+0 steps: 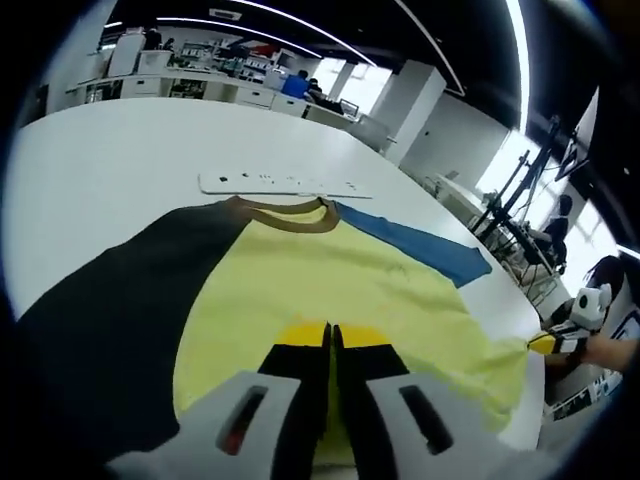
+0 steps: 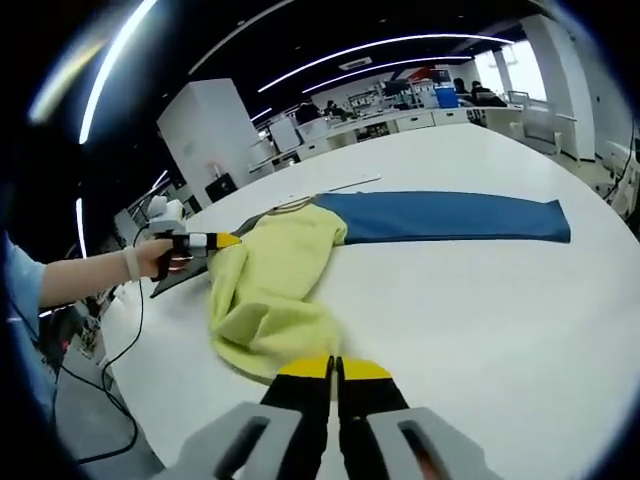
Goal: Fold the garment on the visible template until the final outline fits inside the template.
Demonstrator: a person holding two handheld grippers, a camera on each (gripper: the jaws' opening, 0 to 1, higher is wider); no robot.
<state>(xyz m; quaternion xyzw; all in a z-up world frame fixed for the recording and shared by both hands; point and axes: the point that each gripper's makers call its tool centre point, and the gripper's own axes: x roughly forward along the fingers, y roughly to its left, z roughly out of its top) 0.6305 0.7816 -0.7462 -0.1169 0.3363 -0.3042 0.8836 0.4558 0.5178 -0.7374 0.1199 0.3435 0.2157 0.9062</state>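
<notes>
A T-shirt (image 1: 330, 280) with a yellow body, a black sleeve (image 1: 110, 310), a blue sleeve (image 1: 420, 245) and a brown collar lies flat on the white table (image 1: 100, 170). My left gripper (image 1: 331, 335) is shut, its yellow-tipped jaws pressed together on the yellow hem. In the right gripper view the shirt (image 2: 275, 290) is bunched and lifted at its near end, and the blue sleeve (image 2: 440, 217) stretches to the right. There my right gripper (image 2: 335, 368) is shut on the hem's edge. The left gripper (image 2: 215, 241), held by a hand, grips the fabric at the left.
A white strip with dark dots (image 1: 280, 184) lies just beyond the collar. The right gripper (image 1: 552, 343) shows at the shirt's right corner near the table edge. Desks, shelves and people stand far behind. A cable hangs below the hand (image 2: 150, 258).
</notes>
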